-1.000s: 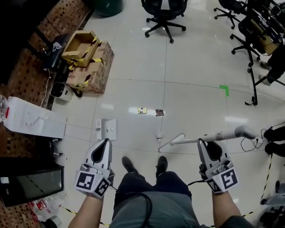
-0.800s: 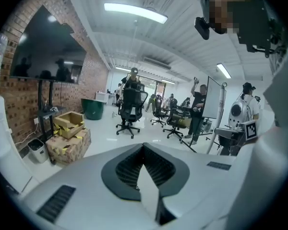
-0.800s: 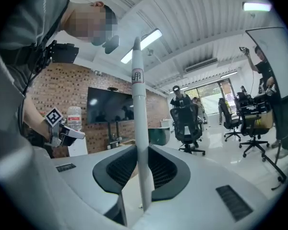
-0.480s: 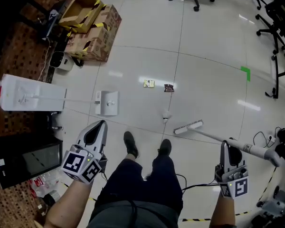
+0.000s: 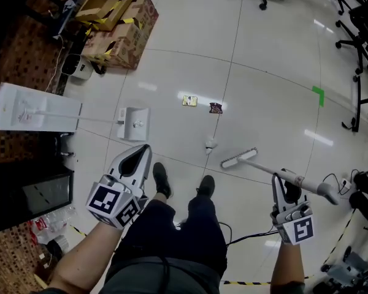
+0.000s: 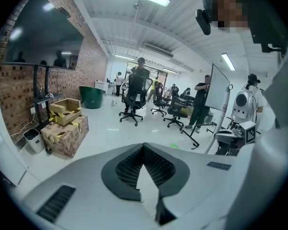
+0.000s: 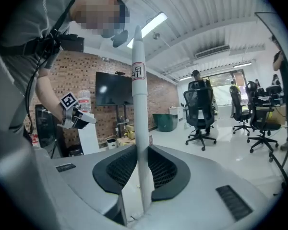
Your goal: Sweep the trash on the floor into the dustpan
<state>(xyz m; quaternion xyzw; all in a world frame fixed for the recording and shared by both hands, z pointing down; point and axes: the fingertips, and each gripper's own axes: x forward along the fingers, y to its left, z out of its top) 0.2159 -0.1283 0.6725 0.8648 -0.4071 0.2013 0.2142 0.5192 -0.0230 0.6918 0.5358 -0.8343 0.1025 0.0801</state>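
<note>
Your right gripper (image 5: 286, 187) shows at the lower right of the head view. Its fingers (image 7: 119, 169) are clenched on the white broom handle (image 5: 310, 184). The handle slants across the pale tiled floor (image 5: 264, 72) to the broom head (image 5: 239, 158), which rests on the tiles ahead of your right shoe (image 5: 206, 187).

Your left gripper (image 5: 138, 159) is at the lower left, pointing forward. Its fingers (image 6: 127, 167) are clenched with the tips touching and nothing between them.

There are three pieces of trash on the floor. A small white crumpled scrap (image 5: 210, 144) lies near the left end of the broom head without touching it. Farther ahead, a yellow wrapper (image 5: 189, 101) and a dark wrapper (image 5: 215, 108) lie side by side, slightly apart.

The white dustpan (image 5: 135, 122) lies on the floor ahead of your left gripper, to the left of all three pieces and well apart from the broom head. Its thin handle runs leftward toward a white box-shaped object (image 5: 37, 116) by the brick wall. Cardboard boxes (image 5: 119, 29) striped with yellow and black tape stand farther up on the left.
</note>
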